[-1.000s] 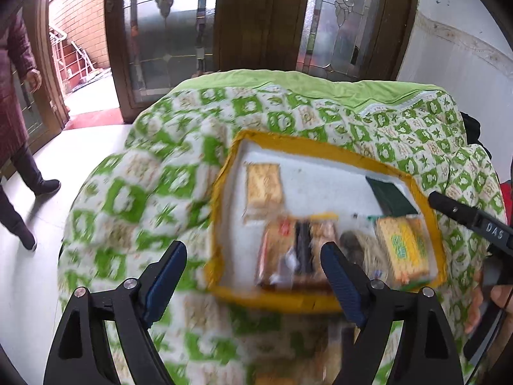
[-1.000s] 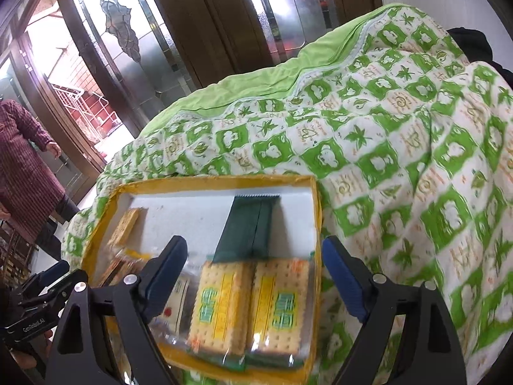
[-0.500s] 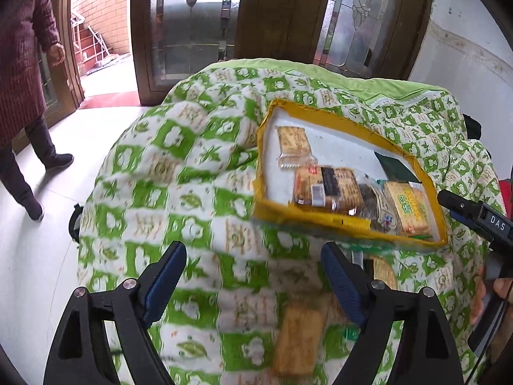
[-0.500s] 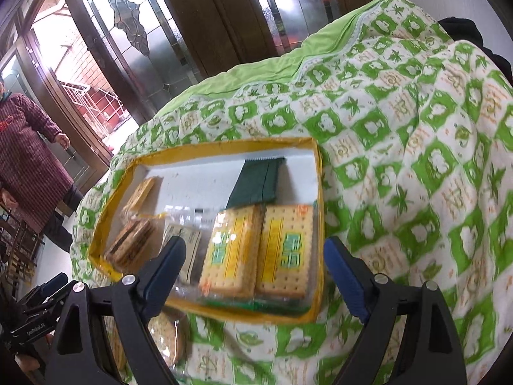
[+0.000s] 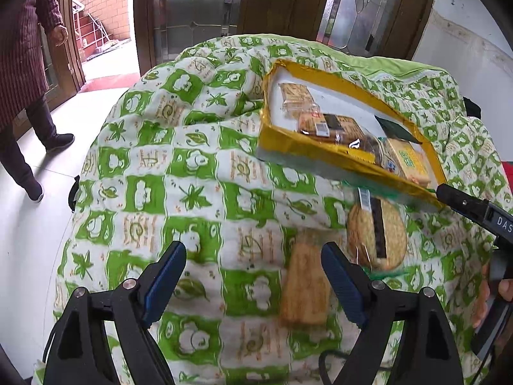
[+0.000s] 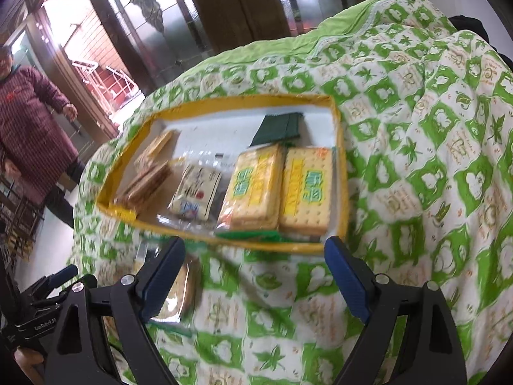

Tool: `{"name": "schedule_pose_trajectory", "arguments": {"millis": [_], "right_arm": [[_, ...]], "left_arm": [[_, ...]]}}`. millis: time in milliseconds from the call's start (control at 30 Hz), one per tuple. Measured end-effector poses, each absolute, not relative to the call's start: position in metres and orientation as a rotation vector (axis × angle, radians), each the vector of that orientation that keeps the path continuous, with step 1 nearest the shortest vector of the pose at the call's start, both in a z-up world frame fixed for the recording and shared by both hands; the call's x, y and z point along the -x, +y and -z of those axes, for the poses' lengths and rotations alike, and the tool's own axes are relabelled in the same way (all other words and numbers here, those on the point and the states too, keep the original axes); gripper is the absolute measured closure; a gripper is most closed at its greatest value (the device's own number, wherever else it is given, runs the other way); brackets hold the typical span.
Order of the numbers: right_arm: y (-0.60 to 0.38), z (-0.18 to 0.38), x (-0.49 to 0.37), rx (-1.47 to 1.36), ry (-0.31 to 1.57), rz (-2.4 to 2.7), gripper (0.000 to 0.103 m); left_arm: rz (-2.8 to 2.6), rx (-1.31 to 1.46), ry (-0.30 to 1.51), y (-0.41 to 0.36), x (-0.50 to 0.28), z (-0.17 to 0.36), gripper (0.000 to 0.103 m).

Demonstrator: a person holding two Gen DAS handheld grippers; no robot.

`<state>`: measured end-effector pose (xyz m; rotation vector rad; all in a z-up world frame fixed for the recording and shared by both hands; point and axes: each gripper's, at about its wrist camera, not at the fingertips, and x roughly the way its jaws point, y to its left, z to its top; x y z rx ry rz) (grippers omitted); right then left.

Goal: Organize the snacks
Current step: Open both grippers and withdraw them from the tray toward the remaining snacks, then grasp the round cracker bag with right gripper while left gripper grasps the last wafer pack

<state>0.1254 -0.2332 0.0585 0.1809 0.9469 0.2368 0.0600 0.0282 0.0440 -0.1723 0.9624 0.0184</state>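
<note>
A yellow-rimmed tray (image 6: 342,173) is seen on a surface covered by a green-and-white quilt (image 6: 416,147). Inside the tray, two yellow cracker packs (image 6: 282,189) are placed at its right end, a white wrapped snack (image 6: 195,192) is laid beside them, brown biscuit packs (image 6: 144,183) are at its left end, and a dark green sachet (image 6: 279,126) is behind the crackers. In front of the tray, outside it, a round biscuit pack (image 5: 376,234) and a long biscuit pack (image 5: 304,288) are lying on the quilt. The left hand-held gripper (image 5: 253,282) is held released above the quilt, nothing gripped. The right hand-held gripper (image 6: 255,277) is released too, before the tray. A person in a dark red coat (image 5: 22,48) is standing by the door, left of the tray.
</note>
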Motion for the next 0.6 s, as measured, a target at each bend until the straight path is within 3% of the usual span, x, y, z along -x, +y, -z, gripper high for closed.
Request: {"name": "schedule_pose_trajectory", "arguments": {"millis": [600], "right_arm": [[-0.209, -0.048, -0.098, -0.115, 0.971, -0.255, 0.014]], "left_arm": [[0.022, 0.132, 0.979, 0.011, -0.049, -0.032, 0.014]]}}
